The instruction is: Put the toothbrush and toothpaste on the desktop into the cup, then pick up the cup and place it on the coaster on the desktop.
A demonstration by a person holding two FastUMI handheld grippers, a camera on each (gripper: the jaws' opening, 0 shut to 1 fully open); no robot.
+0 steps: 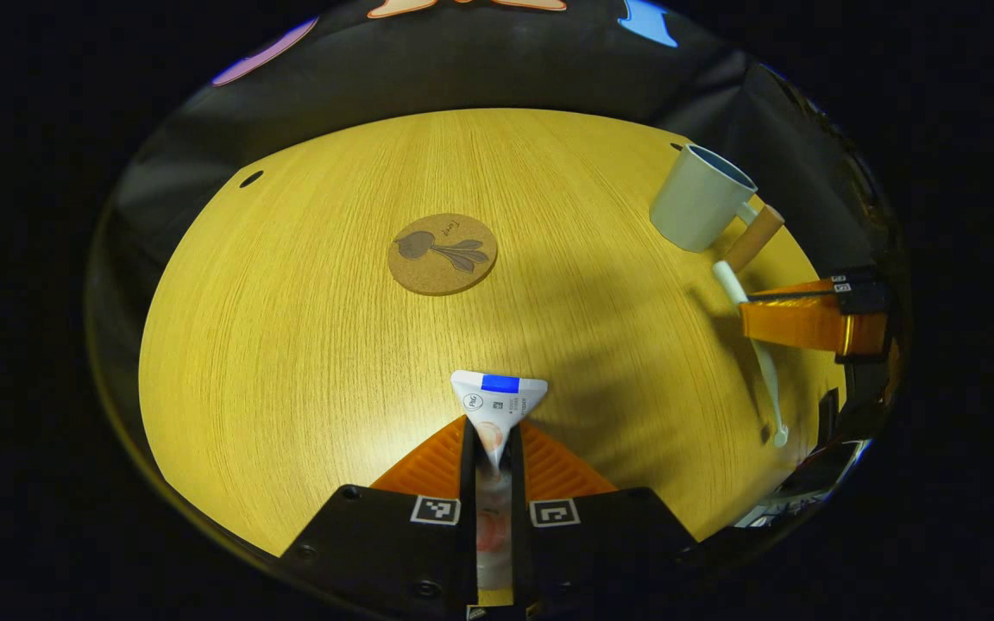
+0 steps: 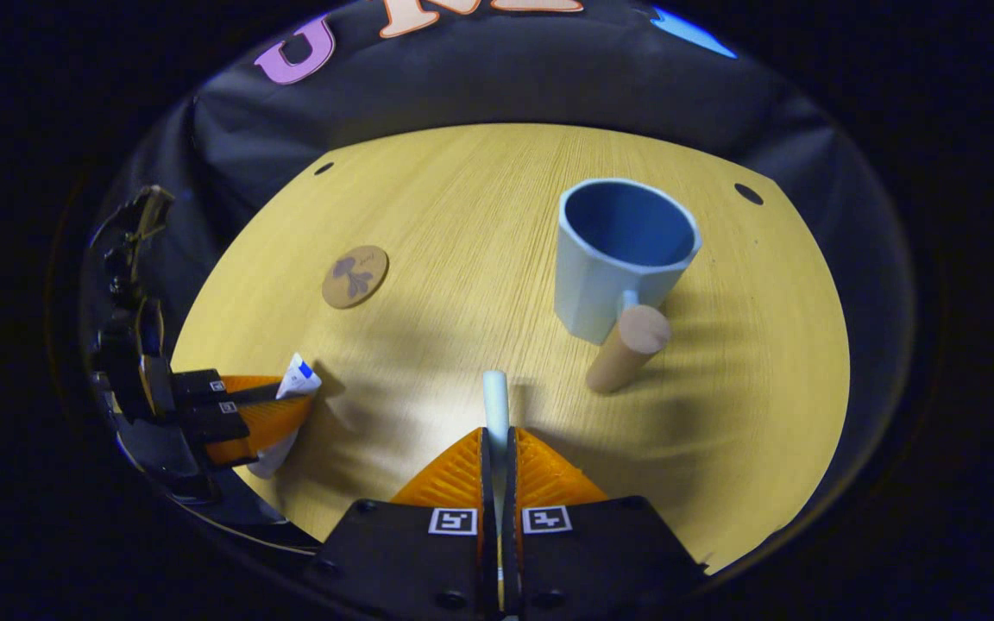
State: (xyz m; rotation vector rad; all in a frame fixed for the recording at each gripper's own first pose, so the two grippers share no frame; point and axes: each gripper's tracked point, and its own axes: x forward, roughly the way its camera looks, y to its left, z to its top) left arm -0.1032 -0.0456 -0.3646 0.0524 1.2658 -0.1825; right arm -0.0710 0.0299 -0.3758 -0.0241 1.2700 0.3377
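In the left gripper view, the left gripper [image 1: 494,448] sits at the bottom centre of the frame and points forward over the table. Its two fingers are nearly closed and press from both sides on the white toothpaste tube with a blue stripe [image 1: 497,398], whose flat crimped end sticks out beyond the fingertips, above the yellow wooden desktop [image 1: 307,328].

In the right gripper view, the right gripper [image 2: 497,448] is at the bottom centre, also aimed forward and a little downward. Its fingers are almost shut on the thin pale toothbrush handle [image 2: 495,398], and the end of the handle stands out past the tips. In the left gripper view this gripper enters from the right edge and the toothbrush hangs across it, one end low, the other end up near the cup.

The pale blue cup with a round wooden handle [image 2: 622,254] stands upright on the desktop, in the upper right of the right gripper view. The round cork coaster with a dark plant drawing [image 1: 443,254] lies flat in the upper middle of the left gripper view, well apart from the cup.
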